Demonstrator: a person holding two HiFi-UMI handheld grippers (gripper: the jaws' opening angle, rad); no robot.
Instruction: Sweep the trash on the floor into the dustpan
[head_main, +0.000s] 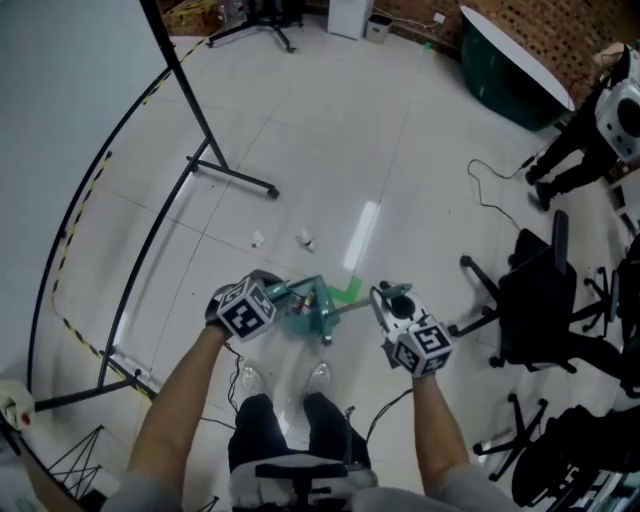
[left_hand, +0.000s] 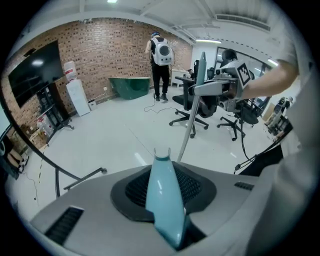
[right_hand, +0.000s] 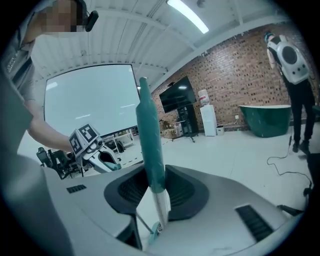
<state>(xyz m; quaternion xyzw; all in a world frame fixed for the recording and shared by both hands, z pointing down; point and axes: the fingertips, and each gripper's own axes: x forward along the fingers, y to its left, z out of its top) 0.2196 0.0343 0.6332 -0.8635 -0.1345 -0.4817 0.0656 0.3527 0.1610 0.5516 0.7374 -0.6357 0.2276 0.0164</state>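
The floor tiles (head_main: 320, 140) gleam glossy, the dustpan handle (left_hand: 164, 200) is smooth plastic, the broom handle (right_hand: 150, 145) a matt sleeve over bare metal, the brick wall (left_hand: 105, 50) rough.

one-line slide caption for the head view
Left gripper holds the dustpan, right gripper the broom, with two trash scraps on the white floor ahead.

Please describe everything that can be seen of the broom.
The broom has a dark teal grip, plastic by its look, above a thin silvery pole that looks like metal. It stands almost upright between the jaws of the right gripper, which are shut on it about where the grip meets the pole. In the head view the pole slants down from that gripper toward the dustpan. Its head cannot be made out clearly.
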